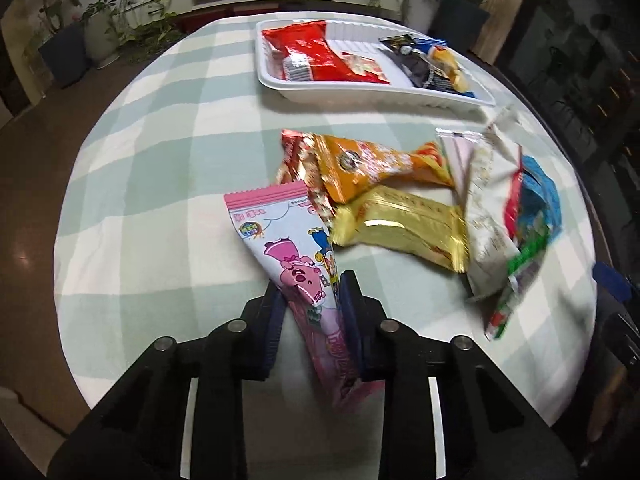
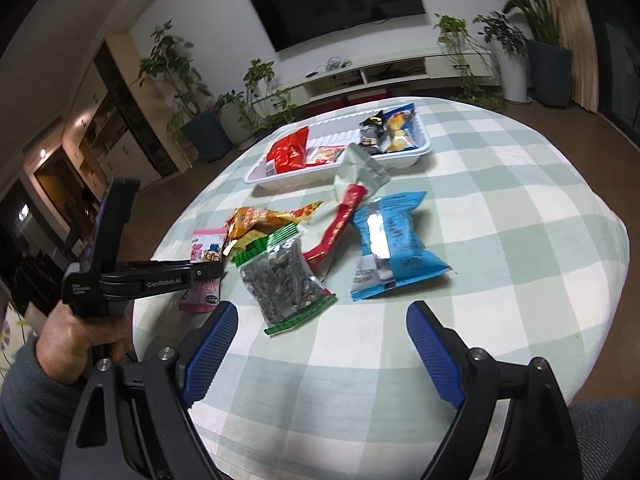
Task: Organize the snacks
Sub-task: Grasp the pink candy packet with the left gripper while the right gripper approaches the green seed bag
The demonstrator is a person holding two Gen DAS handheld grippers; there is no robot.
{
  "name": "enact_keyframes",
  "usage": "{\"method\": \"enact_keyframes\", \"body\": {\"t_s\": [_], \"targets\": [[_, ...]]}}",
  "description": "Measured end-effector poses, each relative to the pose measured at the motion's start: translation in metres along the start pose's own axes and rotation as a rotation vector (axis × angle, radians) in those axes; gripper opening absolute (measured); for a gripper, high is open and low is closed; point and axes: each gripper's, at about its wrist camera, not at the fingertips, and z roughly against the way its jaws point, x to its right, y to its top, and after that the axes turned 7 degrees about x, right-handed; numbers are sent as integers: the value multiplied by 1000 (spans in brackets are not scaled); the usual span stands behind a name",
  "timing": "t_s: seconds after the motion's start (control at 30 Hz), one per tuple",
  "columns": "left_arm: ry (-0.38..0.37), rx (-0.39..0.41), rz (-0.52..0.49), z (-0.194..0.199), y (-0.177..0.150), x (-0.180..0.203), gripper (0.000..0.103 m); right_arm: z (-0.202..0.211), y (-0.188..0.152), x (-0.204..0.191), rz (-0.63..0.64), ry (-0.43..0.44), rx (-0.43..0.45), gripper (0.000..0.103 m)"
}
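A pink cartoon-printed snack packet [image 1: 294, 264] is clamped between the 2 blue-padded fingers of the left gripper [image 1: 312, 292] at the lower centre of the left wrist frame. Its long axis is tilted, with the crimped pink end pointed to the upper left. The right gripper [image 2: 320, 316] is seen spread wide, with nothing between its jaws, over the green-and-white checked tablecloth [image 2: 500, 208]. A white plastic tray [image 1: 360, 94] holding red and dark wrappers is seen at the upper centre.
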Motion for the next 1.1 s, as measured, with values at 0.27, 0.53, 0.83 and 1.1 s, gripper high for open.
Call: {"method": "enact_keyframes", "body": {"t_s": [0.27, 0.53, 0.83, 1.1], "targets": [[-140, 27, 83, 26, -32, -10, 19, -23, 6, -22, 87, -1, -26, 89], [-194, 48, 109, 36, -49, -8, 18, -59, 4, -39, 179, -8, -80, 81], [-251, 54, 105, 35, -54, -1, 17, -84, 1, -38, 212, -21, -141, 62], [-270, 62, 113, 36, -55, 0, 16, -86, -1, -36, 201, 10, -149, 37]]}}
